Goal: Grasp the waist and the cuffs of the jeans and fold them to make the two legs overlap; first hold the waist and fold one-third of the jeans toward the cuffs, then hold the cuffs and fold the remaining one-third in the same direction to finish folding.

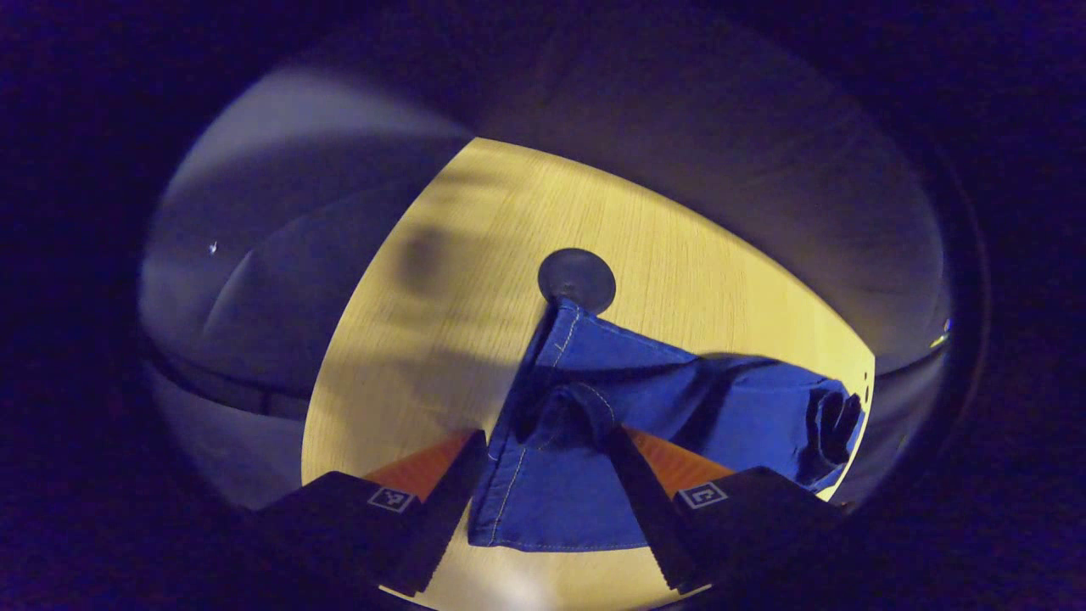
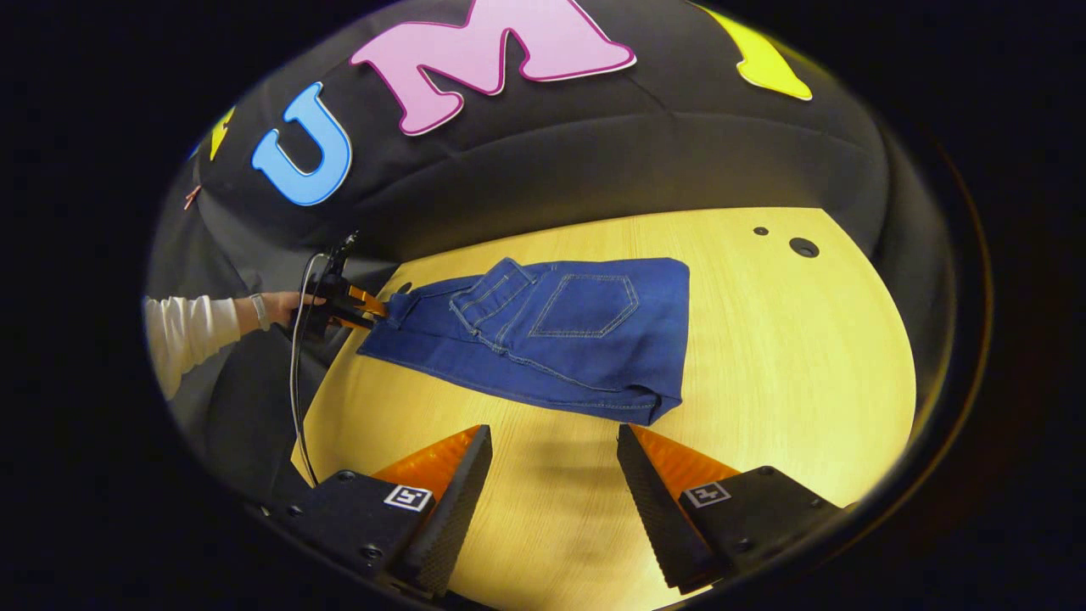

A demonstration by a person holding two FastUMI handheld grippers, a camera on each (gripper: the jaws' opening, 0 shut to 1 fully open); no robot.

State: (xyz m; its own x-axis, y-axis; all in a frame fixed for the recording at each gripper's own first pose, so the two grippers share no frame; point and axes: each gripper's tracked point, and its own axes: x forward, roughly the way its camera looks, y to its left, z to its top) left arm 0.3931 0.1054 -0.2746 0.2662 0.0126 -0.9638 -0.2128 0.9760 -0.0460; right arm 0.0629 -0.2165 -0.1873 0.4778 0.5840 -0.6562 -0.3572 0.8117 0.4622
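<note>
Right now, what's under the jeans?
The jeans lie on the wooden table. In the left gripper view their edge partly covers a dark round table hole. Whatever else lies beneath is hidden by cloth.

Left view close over jeans; right view farther.

the left gripper has its fingers spread wide apart, with blue cloth lying between them. seen from the right gripper view it sits far off, held by a hand in a pale sleeve. the right gripper hangs with fingers spread, holding nothing.
</note>
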